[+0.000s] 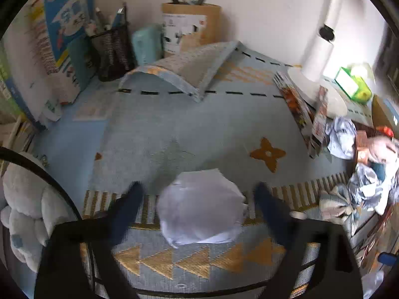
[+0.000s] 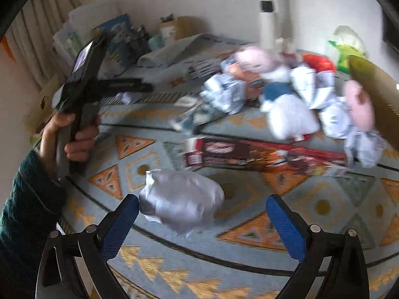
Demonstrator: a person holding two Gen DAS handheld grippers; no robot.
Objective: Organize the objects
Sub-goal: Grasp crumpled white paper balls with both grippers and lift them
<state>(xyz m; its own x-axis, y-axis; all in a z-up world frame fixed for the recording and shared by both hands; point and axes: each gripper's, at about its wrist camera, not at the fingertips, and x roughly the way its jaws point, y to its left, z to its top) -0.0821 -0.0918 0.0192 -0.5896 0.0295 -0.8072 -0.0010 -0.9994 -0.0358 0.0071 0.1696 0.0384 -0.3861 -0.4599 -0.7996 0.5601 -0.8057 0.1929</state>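
A crumpled white paper ball (image 1: 202,205) lies on the patterned blue rug (image 1: 174,129), between the spread fingers of my left gripper (image 1: 200,199), which is open around it without touching. In the right wrist view the same ball (image 2: 180,199) lies just ahead of my right gripper (image 2: 202,206), also open, its left pad close to the ball. The left gripper's body (image 2: 84,79) shows at the left of the right wrist view, held in a hand. More crumpled paper (image 2: 224,94), soft toys (image 2: 289,104) and a flat red box (image 2: 261,154) lie beyond.
A mesh pen holder (image 1: 112,49), books (image 1: 67,25) and a cardboard cylinder (image 1: 192,25) stand along the far wall. A folded-up rug corner (image 1: 184,72) lies ahead. A white lamp base (image 1: 314,84), green tissue box (image 1: 354,84) and white plush (image 1: 25,206) flank the rug.
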